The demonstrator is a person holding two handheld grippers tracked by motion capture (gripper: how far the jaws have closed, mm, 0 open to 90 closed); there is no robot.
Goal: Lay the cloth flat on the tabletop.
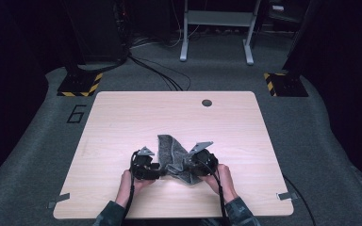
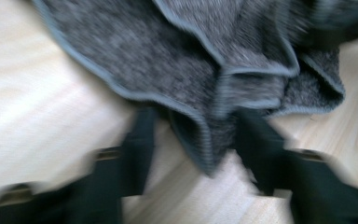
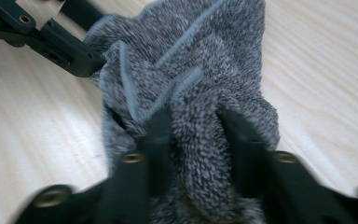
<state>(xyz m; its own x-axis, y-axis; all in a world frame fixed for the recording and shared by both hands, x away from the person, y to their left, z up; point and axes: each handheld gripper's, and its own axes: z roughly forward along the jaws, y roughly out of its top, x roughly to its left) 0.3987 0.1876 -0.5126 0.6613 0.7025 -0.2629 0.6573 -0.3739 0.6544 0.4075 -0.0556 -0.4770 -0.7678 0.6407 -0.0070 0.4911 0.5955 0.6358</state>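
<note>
My left gripper sits at about 7 o'clock on the table, nose pointed toward the cloth. Its own view is smeared with motion, but the jaws stand well apart, and a hemmed corner of cloth hangs down between them. I can't see them pinching it, so I call it open around the corner, not yet holding.

The cloth lies crumpled at 6 o'clock, between my two hands, one flap running up toward the centre of the table. It's grey terry: short fuzzy pile, flecked dark and light, with a smooth, paler bound hem around the edge. I judge it light, limp and quite unbreakable. It will sag and fold wherever it isn't held, and the nap should give the jaws good friction. The hem is the firmest place to take it, best at a corner, so the rest hangs free.

My right gripper has a thick bunch of cloth squeezed between its jaws, which are partly closed on it. That's a bulky mid-cloth hold, secure enough. The left gripper's arm shows at 10 o'clock in this view, touching the cloth's edge.

The table is pale wood laminate, smooth and flat.
</note>
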